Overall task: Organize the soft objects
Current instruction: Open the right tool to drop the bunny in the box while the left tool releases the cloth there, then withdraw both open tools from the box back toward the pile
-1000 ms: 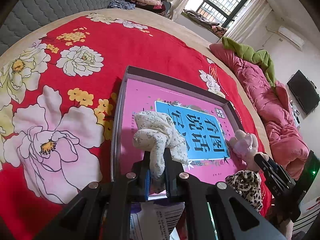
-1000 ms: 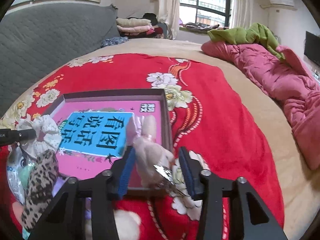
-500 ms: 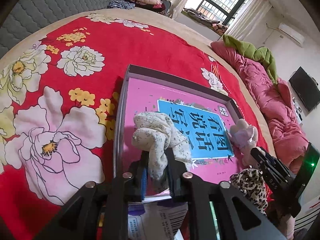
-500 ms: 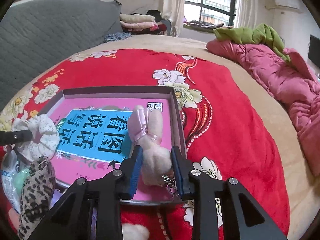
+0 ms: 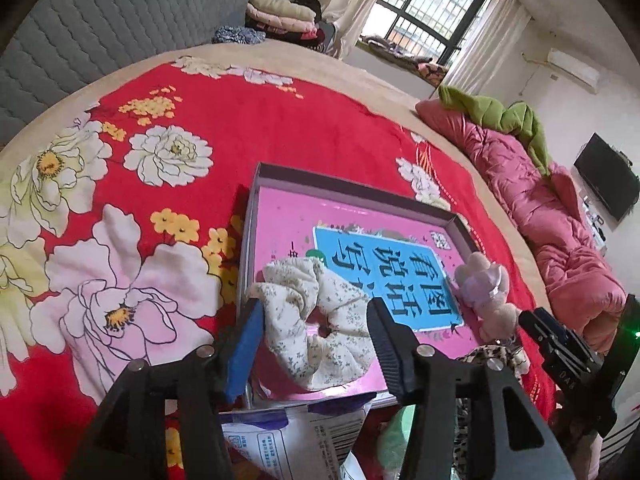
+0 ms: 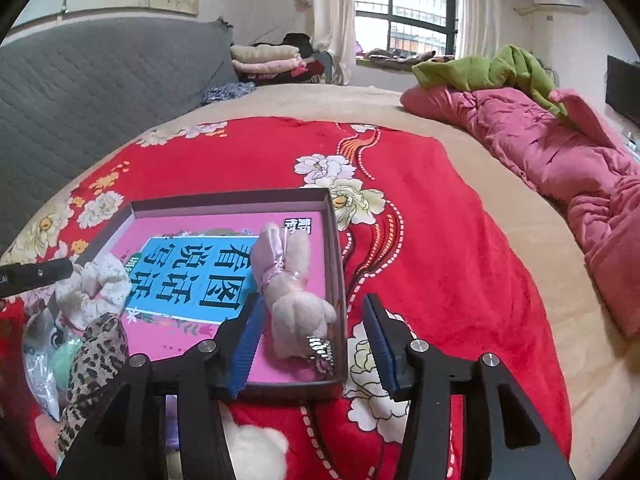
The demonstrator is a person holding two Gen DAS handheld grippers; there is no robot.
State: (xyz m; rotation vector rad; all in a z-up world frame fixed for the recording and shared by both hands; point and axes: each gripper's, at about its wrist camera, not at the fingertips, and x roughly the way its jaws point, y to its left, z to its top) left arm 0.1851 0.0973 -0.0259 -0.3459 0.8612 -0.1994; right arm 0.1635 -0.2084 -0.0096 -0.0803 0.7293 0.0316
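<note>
Bedroom scene: red floral blanket (image 5: 280,128) spread over a bed, grey quilted headboard (image 6: 100,80) behind, barred window (image 6: 404,4) at the far wall, pink quilt (image 6: 560,152) bunched along the right edge.

Shallow box (image 5: 352,188) lies on the blanket ahead of both grippers. Its pink floor carries a blue panel with large Chinese characters, 看图说话写话, and a small QR-type mark at the corner.

Left gripper (image 5: 314,340): jaws opening, already wide. Floral scrunchie (image 5: 316,320) lies between them on the box floor near the front wall; left pad just beside it, right pad touching or nearly so, cannot tell which. No squeeze visible.

Right gripper (image 6: 314,344): jaws opening, wide. Plush bunny (image 6: 292,288) lies between them inside the box along its right wall, ears pointing away, metal clip at its near end. Pads stand apart from it.

Leopard-print fabric piece (image 6: 96,356) sits left of the right gripper's jaws, outside the box. Printed packet with barcode (image 5: 304,440) lies below the left jaws; text unreadable.
</note>
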